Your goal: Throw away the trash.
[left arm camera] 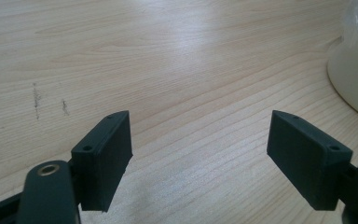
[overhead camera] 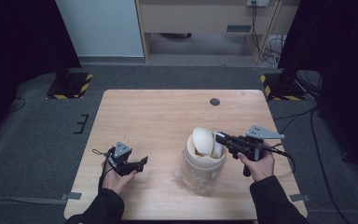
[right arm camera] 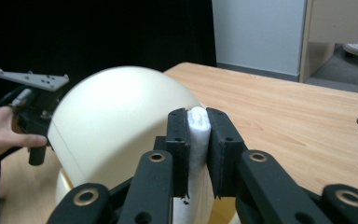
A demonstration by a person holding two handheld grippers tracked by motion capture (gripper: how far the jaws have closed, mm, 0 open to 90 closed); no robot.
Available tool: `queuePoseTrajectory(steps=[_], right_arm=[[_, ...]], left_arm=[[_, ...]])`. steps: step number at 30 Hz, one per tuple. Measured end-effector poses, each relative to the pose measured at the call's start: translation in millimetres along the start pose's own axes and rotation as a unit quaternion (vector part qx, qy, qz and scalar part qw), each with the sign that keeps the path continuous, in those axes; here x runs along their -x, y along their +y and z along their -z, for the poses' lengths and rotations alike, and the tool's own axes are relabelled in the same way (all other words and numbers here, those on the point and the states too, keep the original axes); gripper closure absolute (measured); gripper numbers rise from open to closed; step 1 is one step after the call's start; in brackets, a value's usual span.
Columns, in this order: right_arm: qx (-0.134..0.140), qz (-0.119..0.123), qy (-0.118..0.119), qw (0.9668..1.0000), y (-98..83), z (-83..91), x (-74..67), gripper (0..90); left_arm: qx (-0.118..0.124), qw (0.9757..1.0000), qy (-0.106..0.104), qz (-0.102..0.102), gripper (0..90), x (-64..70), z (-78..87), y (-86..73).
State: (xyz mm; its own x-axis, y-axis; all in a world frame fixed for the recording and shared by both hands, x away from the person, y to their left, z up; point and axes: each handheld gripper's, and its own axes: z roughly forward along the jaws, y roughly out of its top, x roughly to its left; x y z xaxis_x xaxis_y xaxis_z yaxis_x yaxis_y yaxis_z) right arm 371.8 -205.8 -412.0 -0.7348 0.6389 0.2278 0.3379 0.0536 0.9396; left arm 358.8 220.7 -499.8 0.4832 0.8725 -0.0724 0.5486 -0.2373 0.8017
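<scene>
High view, left to right. The left gripper (overhead camera: 139, 164) rests low over the near-left part of the wooden table (overhead camera: 158, 116), held in the person's left hand (overhead camera: 116, 179), its jaws spread apart with nothing between them. In the left gripper view the two black, block-shaped pads (left arm camera: 103, 156) stand well apart above bare, pale wood with fine grain and a few dark scuffs; the rounded cream wall of the jar (left arm camera: 354, 65) lies at the right edge, apart from the jaws.

Near the table's centre-right stands the jar (overhead camera: 204, 163), a squat vessel with a cream rim and a clear, glossy body. A smooth, cream, dome-shaped lid (overhead camera: 203, 141) sits tilted at its mouth. The right gripper (overhead camera: 220, 137), held in the right hand (overhead camera: 258, 165), reaches the jar's rim from the right. In the right gripper view its jaws are clamped on a thin, white, fuzzy-textured piece (right arm camera: 198, 130) just beside the matt dome of the lid (right arm camera: 116, 121). A round dark hole (overhead camera: 215, 101) marks the table's far edge.
</scene>
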Motion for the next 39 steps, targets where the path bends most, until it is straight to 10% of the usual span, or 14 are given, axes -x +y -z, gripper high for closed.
queuePoseTrajectory(steps=[17,28,39], right_arm=[[-0.014,-0.017,-0.011,0.9997,1.7,8.9,5.4,62.0],[-0.014,-0.037,-0.078,0.9961,-9.8,24.4,39.7,41.9],[-0.07,-0.048,-0.133,0.9874,-41.2,24.9,73.1,28.7]], left_arm=[[-0.004,1.0,-0.001,0.002,21.5,-0.2,-0.4,-0.5],[-0.022,0.9997,-0.002,0.004,18.1,-1.8,-3.8,-3.2],[-0.058,0.9983,0.0,0.003,14.2,-6.9,-9.4,-8.7]])
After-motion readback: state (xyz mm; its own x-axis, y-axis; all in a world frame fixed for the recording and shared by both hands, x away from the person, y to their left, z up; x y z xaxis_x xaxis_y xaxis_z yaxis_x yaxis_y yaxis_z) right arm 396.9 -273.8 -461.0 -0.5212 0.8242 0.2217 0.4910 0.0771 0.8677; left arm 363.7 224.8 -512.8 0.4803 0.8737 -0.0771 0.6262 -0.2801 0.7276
